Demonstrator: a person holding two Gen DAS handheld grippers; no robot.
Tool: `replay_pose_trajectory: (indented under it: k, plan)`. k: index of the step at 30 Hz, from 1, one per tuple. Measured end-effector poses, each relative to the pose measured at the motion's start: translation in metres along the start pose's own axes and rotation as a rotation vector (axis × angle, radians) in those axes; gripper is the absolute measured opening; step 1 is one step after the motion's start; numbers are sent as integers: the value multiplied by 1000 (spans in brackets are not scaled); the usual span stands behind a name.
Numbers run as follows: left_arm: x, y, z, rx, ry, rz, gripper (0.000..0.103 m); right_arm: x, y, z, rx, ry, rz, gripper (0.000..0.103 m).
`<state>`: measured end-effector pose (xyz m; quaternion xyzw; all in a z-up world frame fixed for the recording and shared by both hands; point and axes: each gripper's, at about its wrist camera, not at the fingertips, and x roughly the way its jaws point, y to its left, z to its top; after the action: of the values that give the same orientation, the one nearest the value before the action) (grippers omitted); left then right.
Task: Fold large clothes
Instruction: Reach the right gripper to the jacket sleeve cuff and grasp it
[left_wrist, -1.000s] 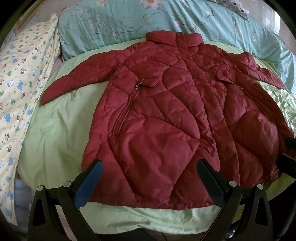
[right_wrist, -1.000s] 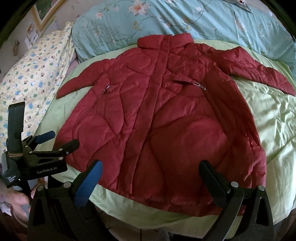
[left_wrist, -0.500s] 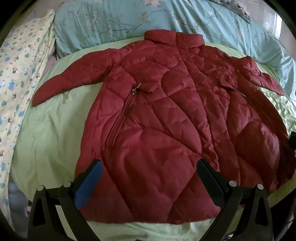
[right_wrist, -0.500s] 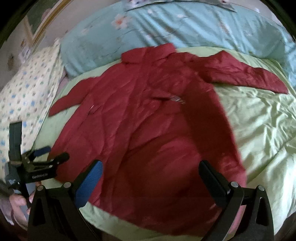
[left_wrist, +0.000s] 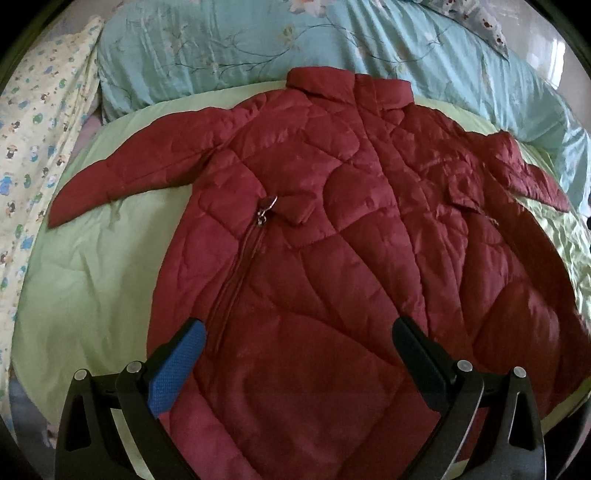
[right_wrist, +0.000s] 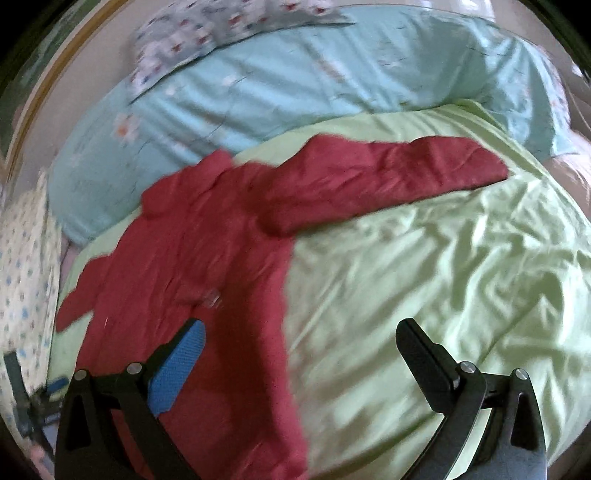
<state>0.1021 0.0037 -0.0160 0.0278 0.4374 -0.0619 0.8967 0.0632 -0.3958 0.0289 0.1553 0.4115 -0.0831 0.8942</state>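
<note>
Here the coat lies flat on the bed, collar away; both hand-held grippers, left and right, hover spread and empty, right nearer the outstretched sleeve.

From my remote seat: a crumpled pale green quilt covers the bed, a light blue floral duvet bunched along its far edge, a yellow cartoon-print sheet at left; what may be a picture frame blurs behind.
</note>
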Motion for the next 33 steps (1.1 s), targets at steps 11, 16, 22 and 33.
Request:
replay_pose_trajectory:
  k: [11, 16, 22, 33]
  plan:
    - [22, 0, 27, -19, 31, 7, 102, 59, -139, 78, 363, -109, -12, 64]
    - [39, -8, 35, -3, 63, 17, 102, 100, -182, 96, 492, -94, -6, 48]
    - [58, -12, 43, 0, 94, 23, 102, 130, -216, 109, 588, -103, -5, 46]
    - [77, -17, 48, -19, 120, -4, 102, 118, -192, 147, 463, -167, 7, 11]
